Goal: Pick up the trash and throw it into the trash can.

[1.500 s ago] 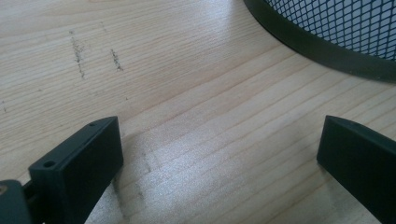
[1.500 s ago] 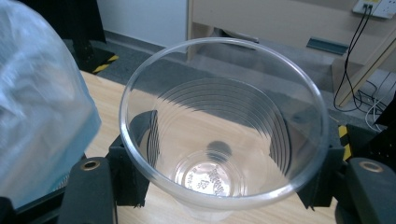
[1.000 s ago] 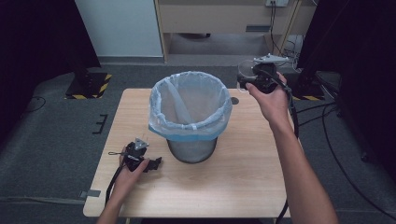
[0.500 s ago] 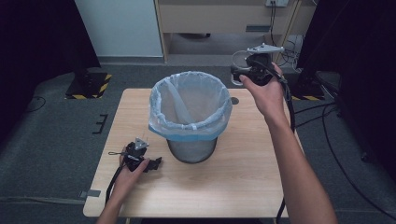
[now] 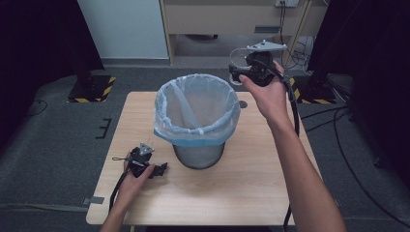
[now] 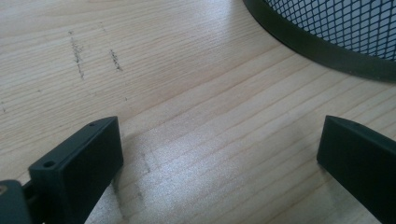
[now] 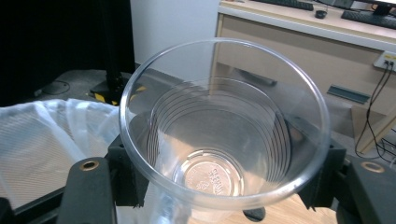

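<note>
Light wooden table [image 5: 251, 193] with rounded corners, standing on grey carpeted floor [image 5: 48, 145]. On the tabletop, near its middle, a dark mesh waste bin [image 5: 198, 153] lined with a pale blue bag [image 5: 196, 108], upright, base flat on the wood. Just left of the bin's base, the left gripper [image 5: 162, 169], resting on the table, jaws wide apart over bare wood grain with faint pencil-like scuffs [image 6: 77, 56]. Beyond the bin, beneath the raised right gripper [image 5: 237, 72], a small dark round spot [image 5: 242, 104] on the tabletop near the far edge.
</note>
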Demonstrator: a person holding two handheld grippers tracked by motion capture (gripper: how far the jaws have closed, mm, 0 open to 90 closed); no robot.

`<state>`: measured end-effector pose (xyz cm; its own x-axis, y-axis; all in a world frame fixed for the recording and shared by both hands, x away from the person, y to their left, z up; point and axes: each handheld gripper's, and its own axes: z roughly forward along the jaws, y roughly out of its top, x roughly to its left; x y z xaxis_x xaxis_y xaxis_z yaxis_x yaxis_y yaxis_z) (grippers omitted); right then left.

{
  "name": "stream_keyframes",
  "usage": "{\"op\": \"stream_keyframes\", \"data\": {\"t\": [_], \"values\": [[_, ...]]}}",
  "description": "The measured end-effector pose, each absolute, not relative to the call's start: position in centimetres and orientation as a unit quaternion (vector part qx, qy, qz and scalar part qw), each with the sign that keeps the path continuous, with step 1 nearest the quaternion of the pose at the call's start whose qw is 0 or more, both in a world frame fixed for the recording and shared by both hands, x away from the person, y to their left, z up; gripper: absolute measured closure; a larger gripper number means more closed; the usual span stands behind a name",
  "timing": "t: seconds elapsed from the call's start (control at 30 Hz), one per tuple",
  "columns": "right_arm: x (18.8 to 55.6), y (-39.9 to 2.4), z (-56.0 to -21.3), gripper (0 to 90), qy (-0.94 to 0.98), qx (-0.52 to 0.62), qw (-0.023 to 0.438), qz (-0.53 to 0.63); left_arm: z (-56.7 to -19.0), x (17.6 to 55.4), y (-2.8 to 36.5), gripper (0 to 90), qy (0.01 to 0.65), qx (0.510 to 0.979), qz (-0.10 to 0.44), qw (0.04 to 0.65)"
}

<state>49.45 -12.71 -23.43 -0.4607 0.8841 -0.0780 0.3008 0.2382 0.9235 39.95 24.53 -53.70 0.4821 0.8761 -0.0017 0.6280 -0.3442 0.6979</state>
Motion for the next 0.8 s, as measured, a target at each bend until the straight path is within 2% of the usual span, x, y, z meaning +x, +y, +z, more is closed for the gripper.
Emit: {"op": "stream_keyframes", "data": {"t": [0.8], "values": [[49.0, -7.1, -24.3, 31.1, 0.758, 0.367, 0.263, 0.471, -53.7, 40.0, 24.5, 0.0, 0.471, 0.798, 0.191, 0.325]]}}
